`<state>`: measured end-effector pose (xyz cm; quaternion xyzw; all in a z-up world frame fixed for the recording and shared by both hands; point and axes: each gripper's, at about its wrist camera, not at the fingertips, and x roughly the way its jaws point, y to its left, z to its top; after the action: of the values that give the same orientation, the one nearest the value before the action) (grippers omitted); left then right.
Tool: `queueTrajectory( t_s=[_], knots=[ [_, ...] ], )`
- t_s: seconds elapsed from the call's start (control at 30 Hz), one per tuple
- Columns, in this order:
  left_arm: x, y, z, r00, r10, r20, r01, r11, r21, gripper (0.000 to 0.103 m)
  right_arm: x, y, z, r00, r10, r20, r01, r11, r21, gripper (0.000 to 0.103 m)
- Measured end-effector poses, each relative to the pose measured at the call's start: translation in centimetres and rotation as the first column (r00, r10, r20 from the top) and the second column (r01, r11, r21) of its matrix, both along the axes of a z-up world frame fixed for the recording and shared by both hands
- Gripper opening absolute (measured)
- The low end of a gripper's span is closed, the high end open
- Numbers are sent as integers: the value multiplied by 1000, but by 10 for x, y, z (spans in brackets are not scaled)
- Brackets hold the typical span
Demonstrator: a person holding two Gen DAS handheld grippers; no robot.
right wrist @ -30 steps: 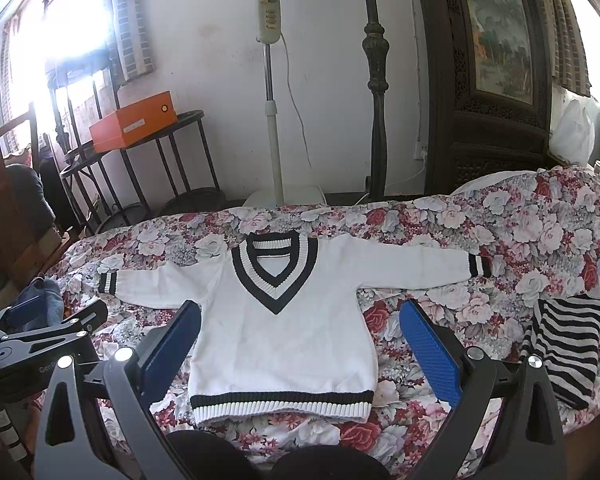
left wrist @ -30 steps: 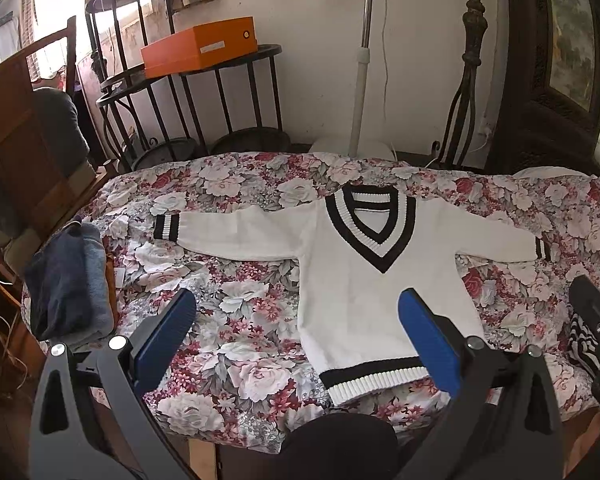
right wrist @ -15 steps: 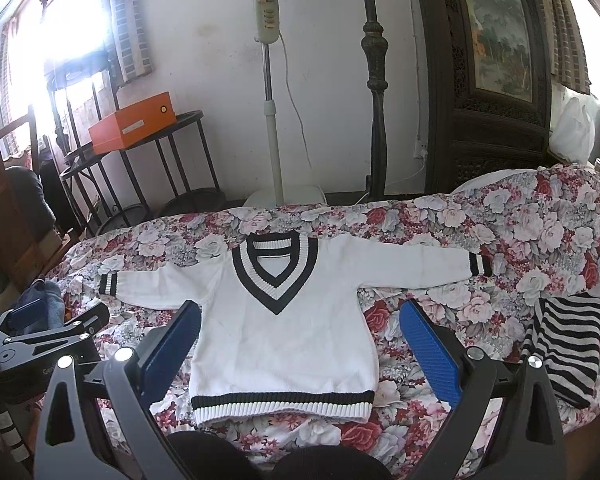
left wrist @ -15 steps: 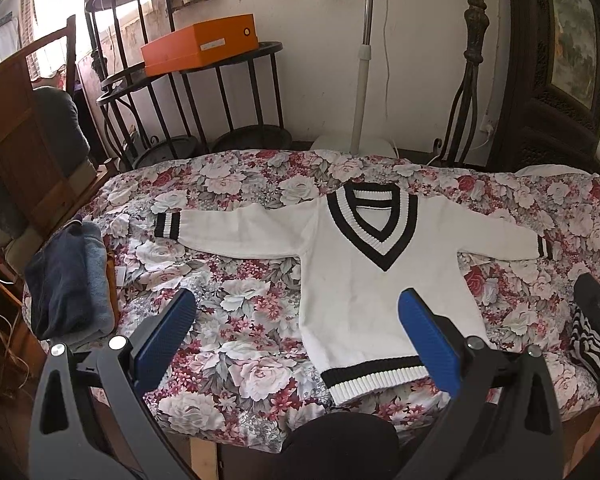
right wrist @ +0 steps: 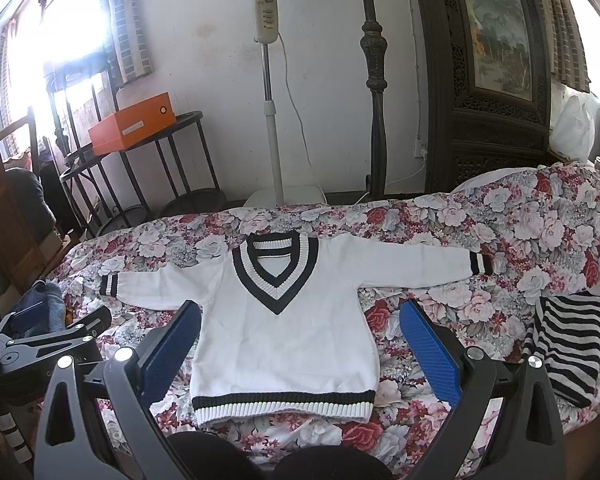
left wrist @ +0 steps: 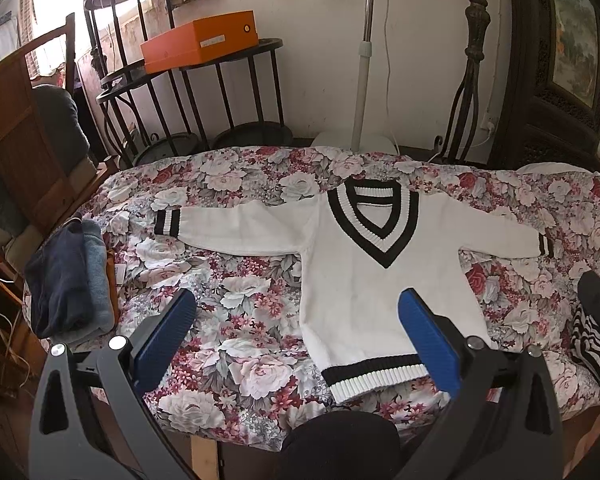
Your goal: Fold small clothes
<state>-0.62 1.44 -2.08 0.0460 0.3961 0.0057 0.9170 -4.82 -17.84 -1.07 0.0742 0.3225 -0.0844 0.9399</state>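
Two grippers hang over the near edge of the bed [right wrist: 540, 216], and over the last second almost nothing has changed: in both wrist views the scene sits where it did, with only a slight drift of the left camera. The white sweater [right wrist: 288, 340] lies flat and face up in the middle of the floral bedspread, V-neck toward the far edge, ribbed hem toward the near edge, both sleeves spread straight out to the sides. It has not been touched or creased since a second ago.

The left gripper [left wrist: 296, 320] has its jaws released wide with nothing between them; it hovers above the near edge, its right pad over the sweater's lower hem area. The right gripper [right wrist: 300, 328] is likewise released and empty, and its blue pads frame the sweater's body on either side without touching it.

A folded striped garment [right wrist: 568, 340] rests toward the right edge of the bed, and a stack of folded dark and blue clothes [left wrist: 68, 280] sits at the left edge, so some pieces seem already done. By that reading, this stillness is a pause before the first fold of the sweater, which is laid out and ready. A sleeve looks like the likely first grasp, though neither gripper has committed to one.
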Motion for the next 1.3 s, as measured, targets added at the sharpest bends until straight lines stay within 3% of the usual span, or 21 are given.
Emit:
queueTrajectory(
  t_s=[1.3],
  knots=[
    [3,-1,1,1000,1,-11,-1,1000,4,98,0,-3,-2,1000,-1,-2,1,1000,9,100]
  ],
)
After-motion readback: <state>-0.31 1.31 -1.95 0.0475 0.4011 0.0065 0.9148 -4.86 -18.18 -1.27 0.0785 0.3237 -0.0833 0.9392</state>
